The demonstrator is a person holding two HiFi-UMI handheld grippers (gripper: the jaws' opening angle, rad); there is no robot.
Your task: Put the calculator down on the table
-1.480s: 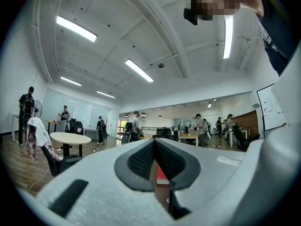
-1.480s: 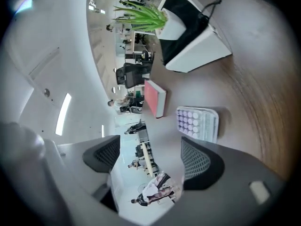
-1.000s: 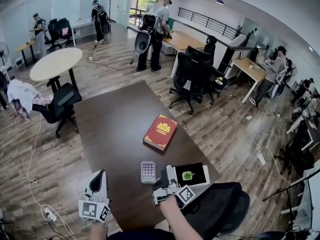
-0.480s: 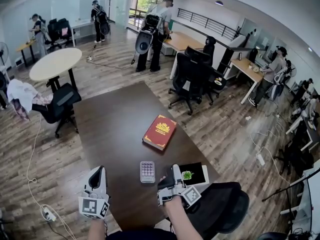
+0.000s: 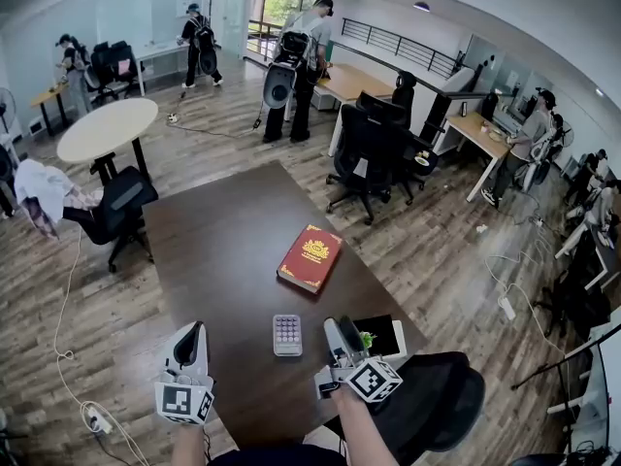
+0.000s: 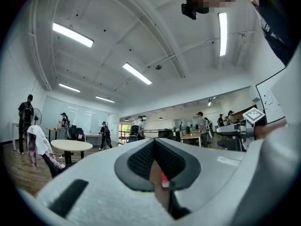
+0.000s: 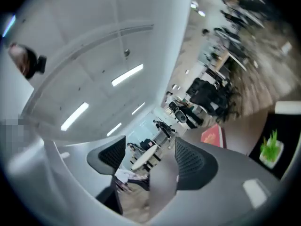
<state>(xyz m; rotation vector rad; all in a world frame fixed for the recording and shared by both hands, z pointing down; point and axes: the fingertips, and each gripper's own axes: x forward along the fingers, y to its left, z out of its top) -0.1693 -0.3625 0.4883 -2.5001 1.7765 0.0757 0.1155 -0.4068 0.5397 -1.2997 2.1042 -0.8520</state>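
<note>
The small grey calculator (image 5: 287, 334) lies flat on the dark brown table (image 5: 223, 250), near its front edge, and nothing touches it. My right gripper (image 5: 340, 327) hovers just to its right, lifted off the table and rolled to one side. Its jaws are closing with nothing between them; in the right gripper view (image 7: 146, 158) a clear gap shows between the pads. My left gripper (image 5: 194, 331) stays at the table's front left, well away from the calculator, with its jaws together in the left gripper view (image 6: 155, 147).
A red book (image 5: 310, 256) lies in the middle of the table, seen also as the book (image 7: 212, 135). A phone with a plant picture (image 5: 383, 338) lies right of my right gripper. A black chair (image 5: 437, 396) stands at the front right. Office chairs, desks and people are further off.
My right gripper has risen from the table and rolled, so its marker cube now faces up, and it covers part of the phone. The calculator and left gripper have stayed put.
</note>
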